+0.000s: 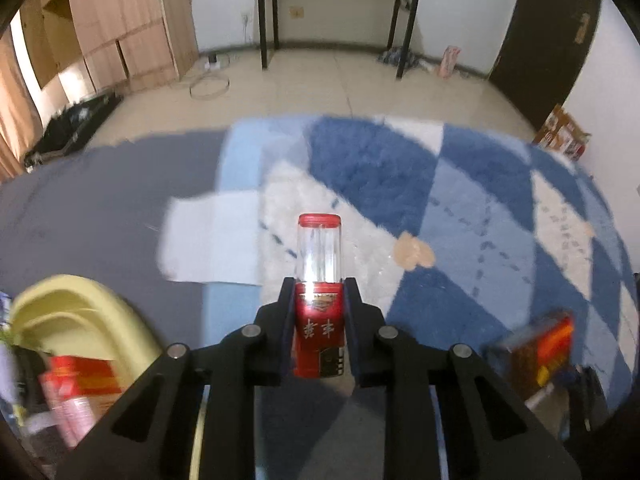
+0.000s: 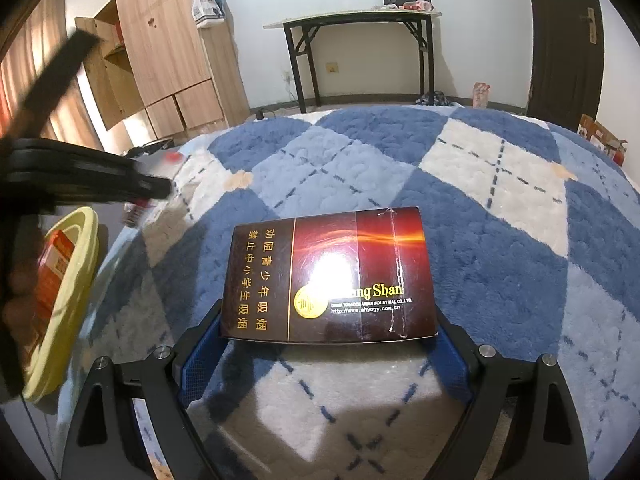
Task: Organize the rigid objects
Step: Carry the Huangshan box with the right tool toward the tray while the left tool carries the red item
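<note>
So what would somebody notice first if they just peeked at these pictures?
Probably the red lighter, pinched in the left gripper and sticking up over the fluffy blue-and-white checked blanket. Next, the big dark-red cigarette box held between the wide jaws of the right gripper. Off to the left sits a yellow basin with red packets inside.

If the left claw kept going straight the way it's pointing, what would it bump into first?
Probably the blue-and-white blanket. The left claw is shut on a red-capped tube, whose tip would likely touch first; depth is unclear.
</note>
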Action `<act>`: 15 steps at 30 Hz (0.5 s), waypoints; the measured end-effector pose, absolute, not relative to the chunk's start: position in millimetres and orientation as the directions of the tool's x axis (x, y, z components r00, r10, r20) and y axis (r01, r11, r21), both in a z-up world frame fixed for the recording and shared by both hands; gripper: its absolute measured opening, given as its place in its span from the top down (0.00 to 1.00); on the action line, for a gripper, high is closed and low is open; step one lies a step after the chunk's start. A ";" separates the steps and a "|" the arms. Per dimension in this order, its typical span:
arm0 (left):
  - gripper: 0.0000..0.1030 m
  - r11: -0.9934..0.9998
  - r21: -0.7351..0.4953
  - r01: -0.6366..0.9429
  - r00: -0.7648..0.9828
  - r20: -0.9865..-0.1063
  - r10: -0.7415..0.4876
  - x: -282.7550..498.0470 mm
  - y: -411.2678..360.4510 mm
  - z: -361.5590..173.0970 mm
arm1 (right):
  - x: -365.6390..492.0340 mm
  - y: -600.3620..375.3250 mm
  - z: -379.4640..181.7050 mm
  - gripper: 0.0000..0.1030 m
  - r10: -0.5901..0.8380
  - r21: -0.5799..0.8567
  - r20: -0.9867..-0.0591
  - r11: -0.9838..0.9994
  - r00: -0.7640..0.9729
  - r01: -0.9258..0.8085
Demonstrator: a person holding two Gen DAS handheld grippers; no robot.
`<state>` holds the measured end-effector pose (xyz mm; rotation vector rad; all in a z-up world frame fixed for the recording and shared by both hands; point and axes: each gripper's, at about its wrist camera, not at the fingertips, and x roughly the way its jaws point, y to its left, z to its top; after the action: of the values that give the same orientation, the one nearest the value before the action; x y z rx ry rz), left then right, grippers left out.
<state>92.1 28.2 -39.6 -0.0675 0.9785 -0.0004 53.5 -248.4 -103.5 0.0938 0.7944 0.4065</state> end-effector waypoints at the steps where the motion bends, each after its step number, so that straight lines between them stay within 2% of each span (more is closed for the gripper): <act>1: 0.77 0.998 -0.065 -0.027 0.573 -0.819 -0.038 84.5 32.4 -28.4 | 52.1 -248.9 -101.3 0.12 0.392 0.233 -0.670 0.917 0.630 -0.323; 6: 0.77 0.989 -0.136 -0.058 0.631 -0.773 -0.069 13.0 87.9 36.1 | 43.7 -228.6 -65.5 0.12 0.464 0.256 -0.626 0.882 0.627 -0.396; 9: 0.77 0.981 -0.137 -0.139 0.653 -0.757 -0.013 -30.7 133.8 57.7 | 35.3 -187.3 -23.4 0.12 0.578 0.282 -0.591 0.802 0.563 -0.527; 12: 0.77 0.966 -0.127 -0.227 0.657 -0.751 0.055 -72.2 181.4 53.6 | 16.1 -134.1 16.3 0.12 0.692 0.289 -0.564 0.676 0.450 -0.678; 15: 0.77 0.944 -0.159 -0.290 0.629 -0.775 0.063 -87.1 217.6 24.8 | 1.2 -80.3 32.2 0.12 0.741 0.291 -0.582 0.574 0.334 -0.766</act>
<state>-87.1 217.6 24.8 -0.2811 0.8696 0.2049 1.2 -80.3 32.2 -0.0372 0.7385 0.9837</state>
